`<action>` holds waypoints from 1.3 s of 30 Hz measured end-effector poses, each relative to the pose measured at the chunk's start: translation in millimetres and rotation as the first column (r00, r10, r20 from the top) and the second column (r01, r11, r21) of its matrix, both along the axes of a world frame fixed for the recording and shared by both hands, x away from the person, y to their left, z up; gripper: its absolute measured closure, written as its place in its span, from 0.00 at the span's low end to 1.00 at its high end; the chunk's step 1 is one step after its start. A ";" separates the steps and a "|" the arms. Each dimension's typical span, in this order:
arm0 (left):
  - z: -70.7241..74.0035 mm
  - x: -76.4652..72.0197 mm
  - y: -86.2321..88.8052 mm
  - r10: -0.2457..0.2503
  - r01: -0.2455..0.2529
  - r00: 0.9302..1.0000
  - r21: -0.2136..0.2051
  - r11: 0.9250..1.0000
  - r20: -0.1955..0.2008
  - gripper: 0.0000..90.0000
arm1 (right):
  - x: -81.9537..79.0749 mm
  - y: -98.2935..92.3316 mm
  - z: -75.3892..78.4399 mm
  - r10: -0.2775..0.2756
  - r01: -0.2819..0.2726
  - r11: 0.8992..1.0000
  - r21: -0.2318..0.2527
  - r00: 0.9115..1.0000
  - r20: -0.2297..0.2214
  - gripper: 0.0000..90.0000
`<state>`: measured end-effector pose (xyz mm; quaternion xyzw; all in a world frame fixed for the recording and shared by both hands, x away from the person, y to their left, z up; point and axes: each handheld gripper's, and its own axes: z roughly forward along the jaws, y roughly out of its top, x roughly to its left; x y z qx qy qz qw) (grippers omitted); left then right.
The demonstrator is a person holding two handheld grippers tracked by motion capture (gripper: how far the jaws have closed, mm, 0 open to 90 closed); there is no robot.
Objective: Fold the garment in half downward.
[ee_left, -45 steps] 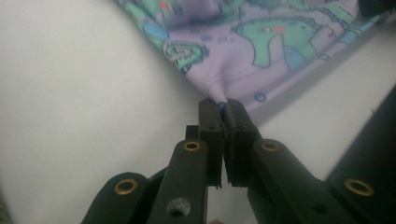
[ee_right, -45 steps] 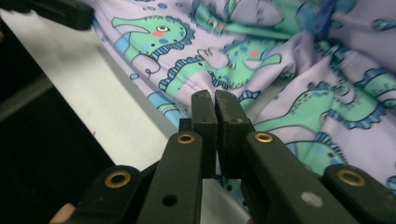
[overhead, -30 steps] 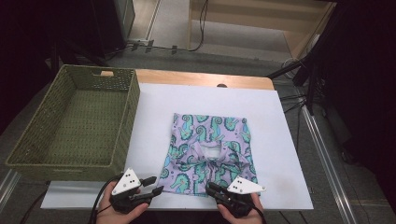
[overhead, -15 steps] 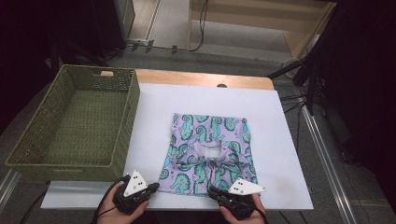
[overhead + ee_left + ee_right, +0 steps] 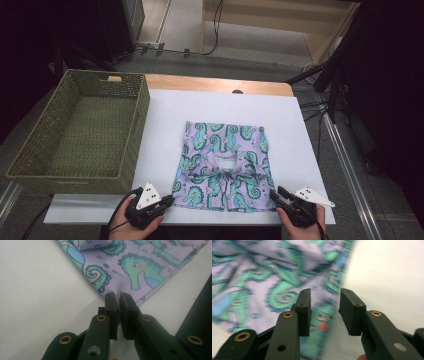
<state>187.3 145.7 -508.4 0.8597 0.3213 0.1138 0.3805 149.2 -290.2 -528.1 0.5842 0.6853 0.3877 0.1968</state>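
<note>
The left gripper pinches the shorts at 7 o'clock; right gripper fingers, just opening, stand narrow; basket at 9 o'clock.

One pair of seahorse-print shorts, one wicker basket (green), two claws: left claw, right claw.
</note>
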 end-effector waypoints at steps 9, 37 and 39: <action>-0.5 0.3 5.4 -0.001 0.001 1.000 -0.031 1.000 -0.011 0.90 | 1.1 -4.9 -1.4 0.019 -0.018 1.000 0.009 0.999 -0.051 0.88; 21.5 81.5 -63.7 -0.055 0.055 0.998 0.002 0.998 0.042 0.93 | 77.3 32.9 20.3 0.181 -0.181 0.983 -0.038 0.983 -0.007 0.95; 24.6 83.8 -61.4 -0.053 0.053 0.997 -0.003 0.999 0.050 0.98 | 75.5 30.9 22.5 0.183 -0.182 0.982 -0.050 0.983 0.015 0.96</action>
